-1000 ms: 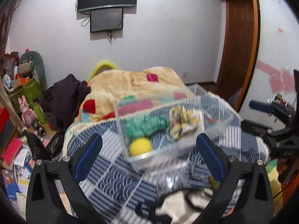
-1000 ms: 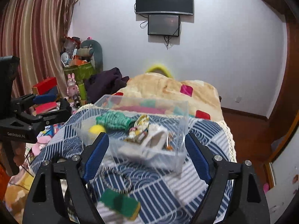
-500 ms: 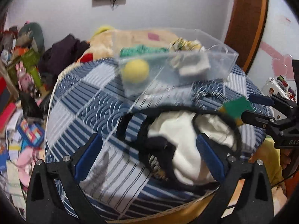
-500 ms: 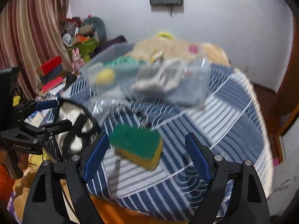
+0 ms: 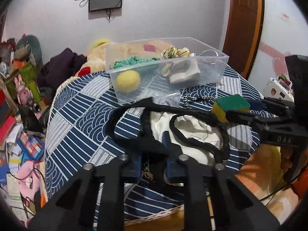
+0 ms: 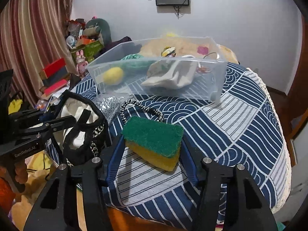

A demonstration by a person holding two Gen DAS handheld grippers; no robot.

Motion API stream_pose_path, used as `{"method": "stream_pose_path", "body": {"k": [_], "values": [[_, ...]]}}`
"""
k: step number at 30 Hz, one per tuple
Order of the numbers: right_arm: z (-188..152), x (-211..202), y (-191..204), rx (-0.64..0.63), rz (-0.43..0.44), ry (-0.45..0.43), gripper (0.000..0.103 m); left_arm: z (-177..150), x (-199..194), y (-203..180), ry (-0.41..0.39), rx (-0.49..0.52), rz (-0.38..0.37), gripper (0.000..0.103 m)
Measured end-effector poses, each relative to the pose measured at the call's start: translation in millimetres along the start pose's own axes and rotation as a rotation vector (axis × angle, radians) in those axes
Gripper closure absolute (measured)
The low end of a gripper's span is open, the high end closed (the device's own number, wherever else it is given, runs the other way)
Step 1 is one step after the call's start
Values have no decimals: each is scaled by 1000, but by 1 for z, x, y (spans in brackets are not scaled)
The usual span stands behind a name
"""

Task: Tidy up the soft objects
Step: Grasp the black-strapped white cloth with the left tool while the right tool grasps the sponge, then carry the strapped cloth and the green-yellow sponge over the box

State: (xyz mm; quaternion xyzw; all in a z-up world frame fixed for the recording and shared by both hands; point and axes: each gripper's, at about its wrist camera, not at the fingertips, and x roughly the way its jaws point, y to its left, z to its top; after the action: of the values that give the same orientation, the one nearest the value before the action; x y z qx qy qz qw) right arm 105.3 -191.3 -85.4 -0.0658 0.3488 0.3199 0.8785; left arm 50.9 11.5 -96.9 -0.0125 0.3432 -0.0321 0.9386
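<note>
My left gripper point(image 5: 153, 154) is shut on the black rim of a black-and-white cloth bag point(image 5: 184, 127) lying on the blue patterned table. The bag also shows at the left of the right wrist view point(image 6: 77, 115). My right gripper point(image 6: 152, 150) is shut on a green and yellow sponge point(image 6: 154, 140), which also shows in the left wrist view point(image 5: 230, 105). Behind them stands a clear plastic bin point(image 5: 221, 71) with a yellow ball point(image 5: 128, 80), green yarn point(image 5: 130, 61), a floral scrunchie point(image 5: 175, 53) and a beige pouch point(image 6: 171, 75) inside.
A black-and-white cord point(image 6: 134, 105) and a small clear bag of grey bits point(image 6: 109, 104) lie between the bin and the sponge. A plush blanket pile point(image 5: 96, 57) lies behind the table. Clutter covers the floor at left point(image 5: 19, 115). A wooden door point(image 5: 244, 19) stands at right.
Both grippers dropped from the bin to the table's near edge and closed. The left took hold of the cloth bag's rim, the right took hold of the sponge.
</note>
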Motion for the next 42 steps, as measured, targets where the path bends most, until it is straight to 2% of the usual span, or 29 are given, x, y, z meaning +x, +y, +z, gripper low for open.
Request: {"method": "stream_pose_path", "body": {"k": [9, 17, 24, 34, 42], "values": [[14, -26, -1, -5, -25, -86, 51, 24, -23, 4, -78, -10, -10, 93], [36, -42, -8, 0, -48, -155, 51, 64, -44, 5, -192, -8, -28, 93], [63, -44, -9, -5, -51, -206, 51, 102, -52, 2, -285, -5, -5, 93], [99, -24, -12, -17, -65, -217, 51, 144, -13, 15, -281, -63, 22, 93], [108, 12, -17, -20, -76, -146, 51, 155, 37, 19, -248, -74, 19, 93]]}}
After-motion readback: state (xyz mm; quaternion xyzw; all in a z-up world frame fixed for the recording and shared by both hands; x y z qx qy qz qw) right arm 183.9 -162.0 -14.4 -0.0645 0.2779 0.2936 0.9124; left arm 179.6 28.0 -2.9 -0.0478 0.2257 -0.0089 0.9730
